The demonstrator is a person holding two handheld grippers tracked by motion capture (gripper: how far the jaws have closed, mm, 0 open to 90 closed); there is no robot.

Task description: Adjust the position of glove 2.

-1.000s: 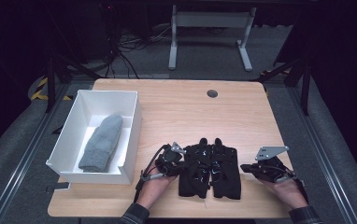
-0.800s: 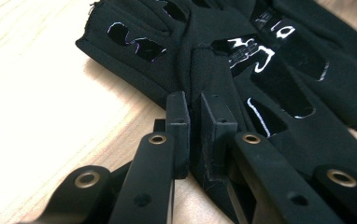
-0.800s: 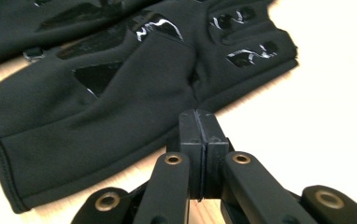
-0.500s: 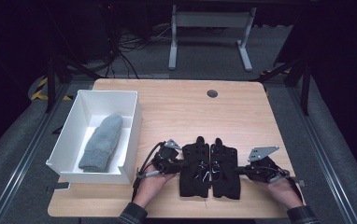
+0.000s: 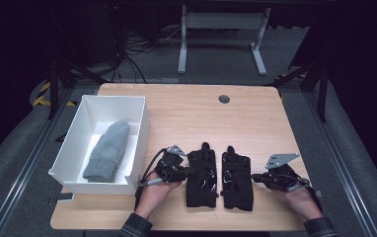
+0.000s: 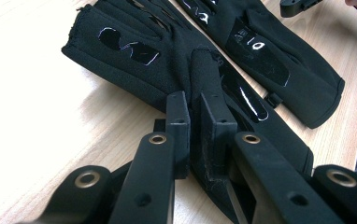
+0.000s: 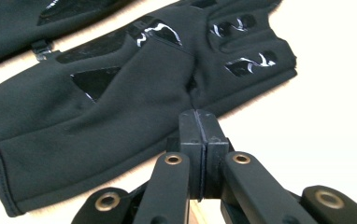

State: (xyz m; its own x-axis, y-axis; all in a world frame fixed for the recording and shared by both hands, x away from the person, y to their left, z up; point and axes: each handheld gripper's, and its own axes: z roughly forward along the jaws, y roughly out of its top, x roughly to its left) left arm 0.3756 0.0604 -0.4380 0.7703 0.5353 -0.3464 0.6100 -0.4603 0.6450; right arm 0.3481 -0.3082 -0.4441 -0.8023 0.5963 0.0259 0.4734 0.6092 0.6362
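Two black gloves lie flat, side by side, near the table's front edge: the left glove [image 5: 202, 174] [image 6: 134, 60] and the right glove [image 5: 238, 177] [image 7: 120, 102]. My left gripper [image 5: 185, 172] [image 6: 196, 100] lies low at the left glove's outer edge. Its jaws are nearly together, with the glove's thumb fabric pinched between the pads. My right gripper [image 5: 254, 177] [image 7: 198, 114] rests at the right glove's outer edge. Its pads are pressed flat against each other, just short of the glove's thumb, and no cloth shows between them.
A white box [image 5: 142, 133] stands at the left of the table with a grey mitten [image 5: 107, 150] lying in it. A round cable hole [image 5: 224, 98] sits near the table's far edge. Bare wood stretches behind the gloves.
The left hand has shifted slightly at the left glove's edge, and the gloves now lie a little flatter with a narrow gap between them. The right gripper has kept its place.
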